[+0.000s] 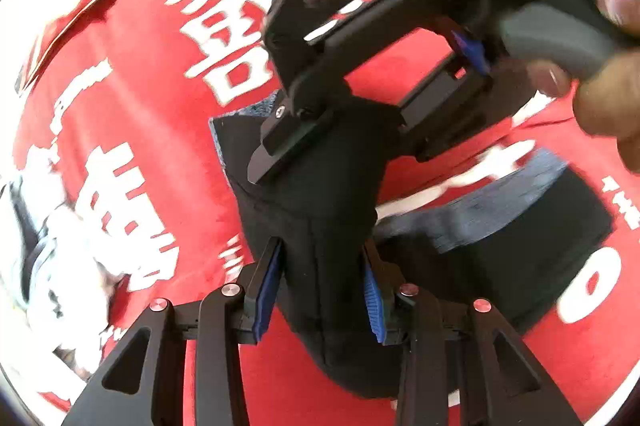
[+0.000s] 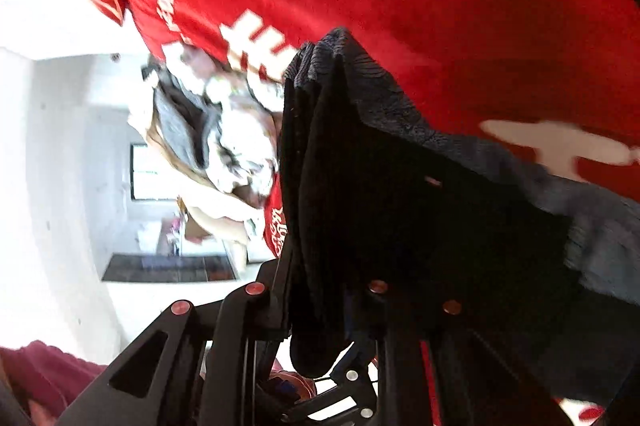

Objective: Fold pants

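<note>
1. Mid-fold, I'd say. The dark navy-black corduroy-looking pants (image 1: 320, 193) are lifted off the desk, which is covered by a red cloth with big white lettering (image 1: 132, 97), with part of the fabric trailing down onto that cloth at the right of the left wrist view.
2. Left tongs (image 1: 320, 290) are clamped narrow on a bunched ridge of the pants, blue pads pressed into the cloth on both sides.
3. Right tongs (image 1: 352, 129) come in from the top of the same view, held by the person's hand (image 1: 600, 81). They look closed on another bit of the pants; in the right wrist view (image 2: 320, 306) the fabric drapes right over them and hides the pads.
4. So both ends seem gripped and up in the air, close together.
5. Next move, my guess: carry the held edge across and lay it flat over the trailing part, keeping both grips tight so nothing slips.
6. There's a blurry pile of other clothes (image 2: 212, 129) at the desk edge, well apart.
</note>
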`<move>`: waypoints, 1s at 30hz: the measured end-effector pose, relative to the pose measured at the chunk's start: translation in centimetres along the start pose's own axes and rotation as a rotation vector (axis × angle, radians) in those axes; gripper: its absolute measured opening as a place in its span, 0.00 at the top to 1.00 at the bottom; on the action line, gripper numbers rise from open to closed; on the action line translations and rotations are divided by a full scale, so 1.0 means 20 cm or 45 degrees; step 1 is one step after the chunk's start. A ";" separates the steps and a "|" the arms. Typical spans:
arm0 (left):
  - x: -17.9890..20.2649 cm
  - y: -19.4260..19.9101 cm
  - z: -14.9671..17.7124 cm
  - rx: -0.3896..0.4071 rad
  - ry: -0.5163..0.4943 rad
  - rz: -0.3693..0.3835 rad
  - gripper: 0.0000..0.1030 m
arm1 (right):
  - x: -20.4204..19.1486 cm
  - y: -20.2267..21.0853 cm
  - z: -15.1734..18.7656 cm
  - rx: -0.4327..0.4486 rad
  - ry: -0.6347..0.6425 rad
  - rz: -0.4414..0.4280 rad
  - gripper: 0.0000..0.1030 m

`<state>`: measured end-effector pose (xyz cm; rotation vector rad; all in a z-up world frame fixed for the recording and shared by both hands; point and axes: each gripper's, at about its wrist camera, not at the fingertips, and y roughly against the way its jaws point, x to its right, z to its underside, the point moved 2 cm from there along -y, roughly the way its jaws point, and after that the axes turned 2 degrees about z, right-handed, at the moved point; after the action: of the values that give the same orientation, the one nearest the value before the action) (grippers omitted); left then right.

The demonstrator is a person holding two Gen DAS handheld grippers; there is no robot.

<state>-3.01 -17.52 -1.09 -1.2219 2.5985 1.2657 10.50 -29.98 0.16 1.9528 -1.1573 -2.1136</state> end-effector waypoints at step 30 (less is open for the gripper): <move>1.19 -0.19 -0.02 -0.219 -0.362 0.331 0.42 | 1.25 0.86 0.73 0.333 -0.426 0.158 0.70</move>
<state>-17.08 -34.47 -10.86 -0.6687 2.5391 1.6007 -15.01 -47.82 -12.71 1.5953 -1.6403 -2.3867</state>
